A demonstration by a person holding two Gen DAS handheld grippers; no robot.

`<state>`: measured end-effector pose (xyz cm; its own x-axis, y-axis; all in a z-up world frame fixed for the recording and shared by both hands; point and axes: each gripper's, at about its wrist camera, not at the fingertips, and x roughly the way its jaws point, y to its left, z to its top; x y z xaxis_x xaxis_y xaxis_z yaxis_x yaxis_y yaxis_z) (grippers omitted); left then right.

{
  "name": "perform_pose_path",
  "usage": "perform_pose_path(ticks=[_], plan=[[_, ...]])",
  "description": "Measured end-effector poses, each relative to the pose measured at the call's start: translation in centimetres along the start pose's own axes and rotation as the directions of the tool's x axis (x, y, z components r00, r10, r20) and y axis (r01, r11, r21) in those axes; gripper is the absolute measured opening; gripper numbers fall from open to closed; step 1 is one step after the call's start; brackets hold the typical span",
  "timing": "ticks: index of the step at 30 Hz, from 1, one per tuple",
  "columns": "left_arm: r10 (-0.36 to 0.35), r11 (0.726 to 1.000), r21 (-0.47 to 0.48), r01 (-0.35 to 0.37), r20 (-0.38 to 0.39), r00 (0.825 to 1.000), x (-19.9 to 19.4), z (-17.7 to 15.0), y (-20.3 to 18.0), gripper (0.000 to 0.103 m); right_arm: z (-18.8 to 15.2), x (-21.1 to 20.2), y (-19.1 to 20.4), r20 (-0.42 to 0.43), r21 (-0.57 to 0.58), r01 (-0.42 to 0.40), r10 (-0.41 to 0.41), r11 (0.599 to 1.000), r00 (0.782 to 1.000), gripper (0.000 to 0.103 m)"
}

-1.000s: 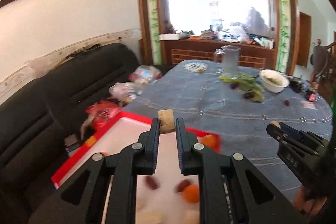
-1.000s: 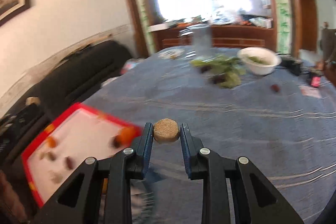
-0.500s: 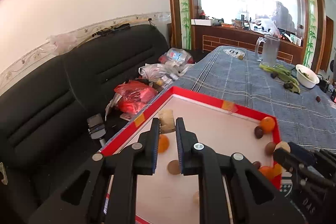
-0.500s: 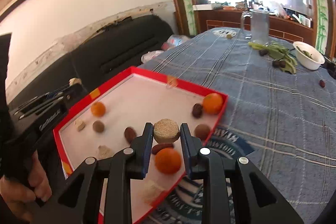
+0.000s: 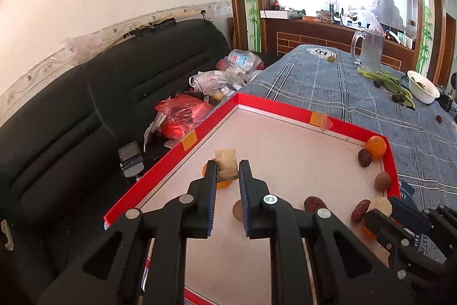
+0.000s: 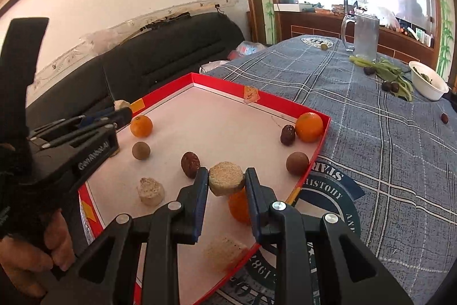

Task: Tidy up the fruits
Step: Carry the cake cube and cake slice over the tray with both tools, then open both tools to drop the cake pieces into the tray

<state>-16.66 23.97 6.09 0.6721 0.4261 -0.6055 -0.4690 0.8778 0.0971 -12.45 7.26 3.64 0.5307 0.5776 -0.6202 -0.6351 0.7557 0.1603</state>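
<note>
Two grippers hang over a red-rimmed tray [image 6: 285, 102] on the blue plaid worktop [image 6: 385, 139], each with its jaws closed on a pale snack piece. The left gripper [image 5: 228, 176] pinches a squarish beige piece [image 5: 226, 167] above the tray's left part, over a small orange [image 6: 141, 126]. The right gripper [image 6: 226, 181] clamps a round crumbly cake [image 6: 226, 177] above the near right edge. Loose in the tray lie oranges, dark dates, brown round fruits and two more pale cakes. A glass mug [image 6: 361, 35] and a white bowl [image 6: 428, 85] stand far across the cloth.
</note>
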Motion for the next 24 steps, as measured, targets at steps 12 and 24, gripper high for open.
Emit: perform_pose_path(ticks=[12,24], plan=[[0.018,1.000,0.020,-0.017,-0.051,0.999,1.4,-0.8,-0.7,0.017,0.3,0.7,0.5,-0.010,-0.008,-0.038,0.038,0.999,0.999,0.025],[0.054,0.998,0.034,-0.052,-0.068,0.996,1.6,-1.1,-1.3,0.051,0.5,0.6,-1.1,0.009,0.074,-0.079,0.078,0.994,0.997,0.049]])
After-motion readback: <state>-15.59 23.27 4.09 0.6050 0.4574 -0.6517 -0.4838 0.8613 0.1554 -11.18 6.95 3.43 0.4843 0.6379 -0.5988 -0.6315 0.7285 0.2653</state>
